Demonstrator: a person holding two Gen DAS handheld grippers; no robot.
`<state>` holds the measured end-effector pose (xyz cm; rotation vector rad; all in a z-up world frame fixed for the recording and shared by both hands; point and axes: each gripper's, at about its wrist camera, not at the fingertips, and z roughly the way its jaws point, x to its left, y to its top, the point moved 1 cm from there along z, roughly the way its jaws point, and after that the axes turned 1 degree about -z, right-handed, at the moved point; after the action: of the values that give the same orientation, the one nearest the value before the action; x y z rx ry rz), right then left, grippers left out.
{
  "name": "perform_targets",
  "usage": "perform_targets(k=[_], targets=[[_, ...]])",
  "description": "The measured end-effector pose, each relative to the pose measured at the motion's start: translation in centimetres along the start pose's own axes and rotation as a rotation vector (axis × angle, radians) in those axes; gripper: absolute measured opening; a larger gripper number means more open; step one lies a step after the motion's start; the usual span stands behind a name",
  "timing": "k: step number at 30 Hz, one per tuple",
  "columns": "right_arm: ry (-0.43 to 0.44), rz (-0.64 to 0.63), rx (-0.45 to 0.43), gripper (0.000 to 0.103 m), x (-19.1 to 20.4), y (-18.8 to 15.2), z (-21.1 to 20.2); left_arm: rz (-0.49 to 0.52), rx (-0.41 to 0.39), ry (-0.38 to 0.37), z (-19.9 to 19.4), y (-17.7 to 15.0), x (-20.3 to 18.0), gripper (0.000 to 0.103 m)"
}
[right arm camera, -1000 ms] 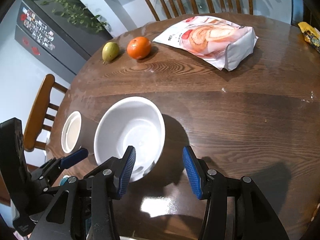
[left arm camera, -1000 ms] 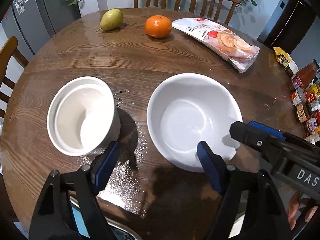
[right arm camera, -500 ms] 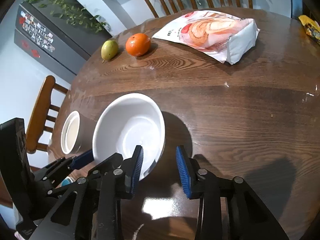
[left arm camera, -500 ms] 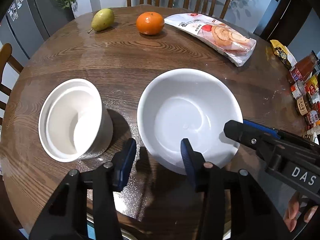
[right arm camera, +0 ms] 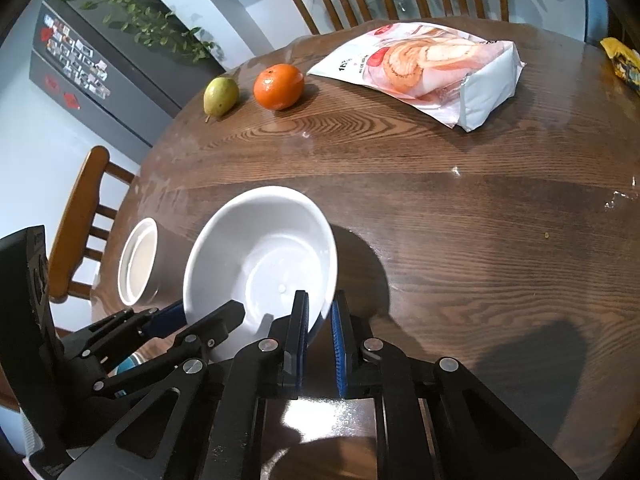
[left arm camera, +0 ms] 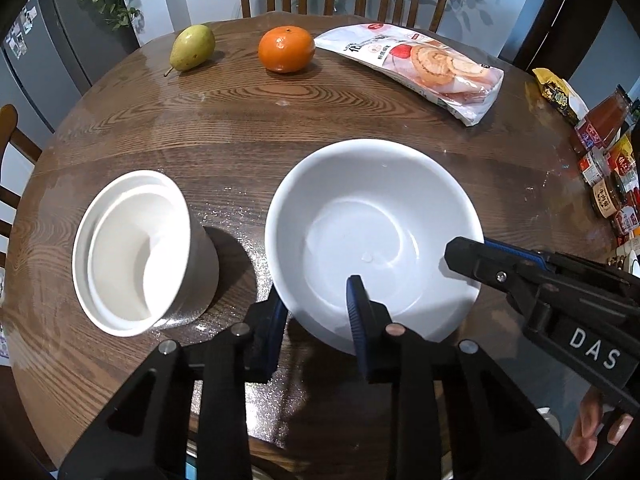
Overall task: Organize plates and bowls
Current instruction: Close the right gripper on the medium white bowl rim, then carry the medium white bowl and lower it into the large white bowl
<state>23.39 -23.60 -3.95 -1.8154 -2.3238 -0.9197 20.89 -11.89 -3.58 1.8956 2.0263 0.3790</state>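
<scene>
A wide white bowl (left arm camera: 372,216) (right arm camera: 260,248) stands on the round wooden table (left arm camera: 320,120). A smaller, deeper white bowl (left arm camera: 132,252) (right arm camera: 138,262) stands just left of it, apart from it. My left gripper (left arm camera: 316,312) straddles the wide bowl's near rim, one pad outside and one inside. Its jaws are closing and a gap still shows beside the rim. My right gripper (right arm camera: 320,316) has the rim on the bowl's right side between its blue pads. Its jaws are closing and the pads sit tight against the rim. From the left wrist view it (left arm camera: 480,260) reaches in over that edge.
A pear (left arm camera: 192,48), an orange (left arm camera: 286,48) and a bag of roll cakes (left arm camera: 420,68) lie at the far side. Jars and sauce bottles (left arm camera: 608,176) crowd the right edge. Wooden chairs (right arm camera: 80,216) ring the table. A person's fingers (left arm camera: 592,428) show at the lower right.
Both grippers' jaws have narrowed from wide apart until they stand around the wide bowl's rim. The left one has shifted slightly right. Neither bowl has moved.
</scene>
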Motion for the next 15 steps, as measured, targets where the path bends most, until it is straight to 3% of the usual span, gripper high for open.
perform_targets(k=[15], targets=[[0.012, 0.006, -0.032, 0.013, 0.3, -0.4, -1.3, 0.016, -0.028, 0.014, -0.7, -0.1, -0.3, 0.027]])
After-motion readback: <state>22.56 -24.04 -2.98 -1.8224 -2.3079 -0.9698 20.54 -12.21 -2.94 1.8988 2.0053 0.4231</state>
